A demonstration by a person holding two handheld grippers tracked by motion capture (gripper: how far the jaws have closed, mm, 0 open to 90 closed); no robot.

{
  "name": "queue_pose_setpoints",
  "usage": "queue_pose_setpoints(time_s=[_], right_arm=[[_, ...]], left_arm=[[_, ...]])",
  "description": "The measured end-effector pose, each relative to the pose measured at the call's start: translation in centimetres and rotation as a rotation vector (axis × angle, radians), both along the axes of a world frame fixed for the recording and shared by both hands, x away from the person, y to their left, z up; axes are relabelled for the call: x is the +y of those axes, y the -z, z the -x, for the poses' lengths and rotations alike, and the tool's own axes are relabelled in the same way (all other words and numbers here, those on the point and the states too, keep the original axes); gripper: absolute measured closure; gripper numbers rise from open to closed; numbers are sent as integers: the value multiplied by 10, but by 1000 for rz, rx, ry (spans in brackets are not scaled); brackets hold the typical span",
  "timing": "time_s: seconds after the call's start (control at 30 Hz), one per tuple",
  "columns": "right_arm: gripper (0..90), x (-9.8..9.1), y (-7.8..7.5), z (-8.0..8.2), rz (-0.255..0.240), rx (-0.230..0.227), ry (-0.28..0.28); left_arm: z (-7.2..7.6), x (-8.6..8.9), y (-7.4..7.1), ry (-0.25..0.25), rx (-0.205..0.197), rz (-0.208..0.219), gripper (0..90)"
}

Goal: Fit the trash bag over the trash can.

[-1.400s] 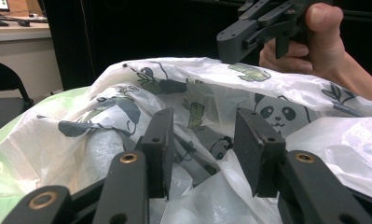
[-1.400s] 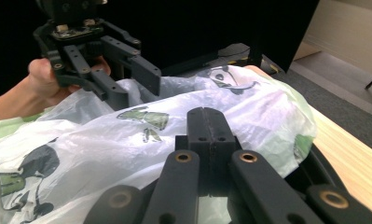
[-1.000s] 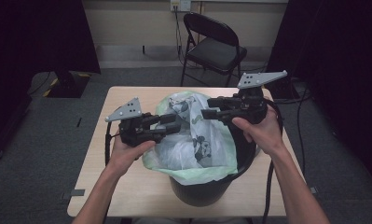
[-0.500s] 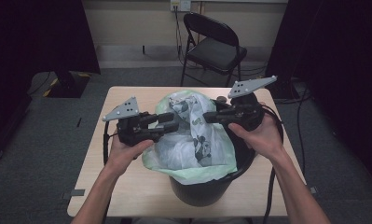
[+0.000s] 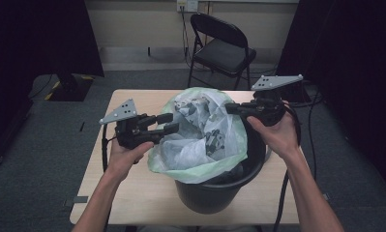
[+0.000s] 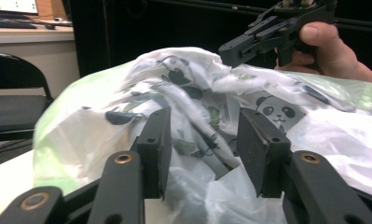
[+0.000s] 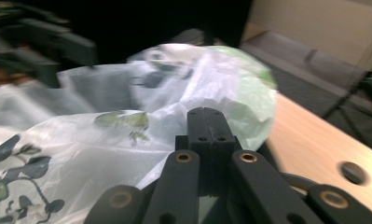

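pulling apart now vs a sec ago, left gripper [image 5: 167,123] spread wide at the panda bag [image 5: 205,130], right gripper [image 5: 230,108] clenched w/ nothing visibly pinched, prob stretching bag over black bucket [image 5: 219,193].

My wooden table [image 5: 132,193] stands on grey carpet [image 5: 40,159]. Beyond its far edge I see a black folding chair [image 5: 222,48] against a beige wall [image 5: 142,24], dark curtains either side.
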State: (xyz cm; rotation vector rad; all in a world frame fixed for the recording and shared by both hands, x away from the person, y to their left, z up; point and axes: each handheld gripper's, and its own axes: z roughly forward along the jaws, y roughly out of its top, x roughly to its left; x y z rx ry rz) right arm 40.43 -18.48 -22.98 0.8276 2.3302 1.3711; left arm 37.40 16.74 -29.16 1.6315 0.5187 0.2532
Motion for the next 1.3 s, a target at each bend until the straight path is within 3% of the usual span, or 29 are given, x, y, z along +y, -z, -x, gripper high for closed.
queue_pose_setpoints(time_s=[0.3,0.47,0.63,0.7,0.83,1.0,1.17,1.3], right_arm=[[900,-25,16,-19,-35,9,121],[900,-41,25,-25,-63,24,163],[900,-45,38,-27,-70,49,163],[900,-46,44,-28,-77,60,160],[900,-48,57,-30,-106,83,148],[900,-52,70,-33,-164,107,123],[900,-55,66,-33,-211,90,120],[900,-50,57,-29,-207,66,101]], left_arm=[[-7,11,8,-59,28,11,529],[-9,13,11,-52,43,22,525],[-8,13,12,-16,53,36,574],[-7,13,13,4,49,43,634],[-4,14,11,-2,34,26,662],[2,22,12,23,29,47,723],[9,27,12,36,15,45,782],[15,31,11,66,-1,43,817]])
